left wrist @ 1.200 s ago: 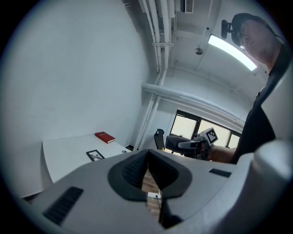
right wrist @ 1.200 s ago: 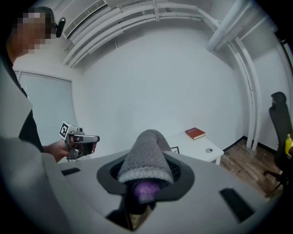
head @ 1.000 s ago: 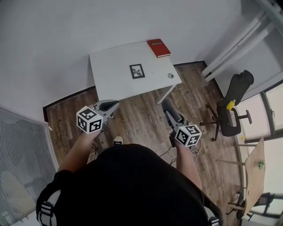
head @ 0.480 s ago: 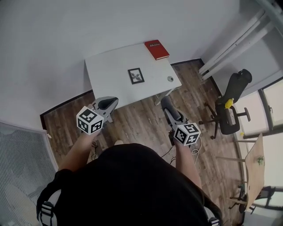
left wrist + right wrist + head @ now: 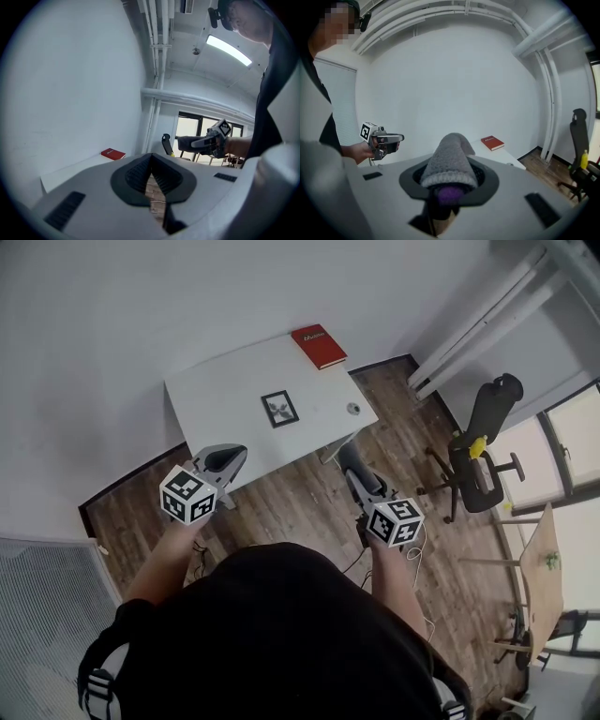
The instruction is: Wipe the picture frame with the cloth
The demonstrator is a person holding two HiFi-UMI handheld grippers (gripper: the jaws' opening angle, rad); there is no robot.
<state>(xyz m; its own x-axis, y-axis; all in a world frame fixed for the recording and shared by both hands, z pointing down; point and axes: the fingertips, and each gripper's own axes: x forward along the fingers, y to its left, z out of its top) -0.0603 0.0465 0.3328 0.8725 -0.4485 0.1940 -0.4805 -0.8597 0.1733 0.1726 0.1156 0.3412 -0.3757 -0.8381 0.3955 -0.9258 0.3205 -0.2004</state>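
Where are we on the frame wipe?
Done: the grey cloth is clamped in the right gripper. In hand: both grippers are held out toward the white table, neither at the frame; the left gripper is shut and empty. Left: the whole wipe. The picture frame lies flat mid-table with nothing touching it.
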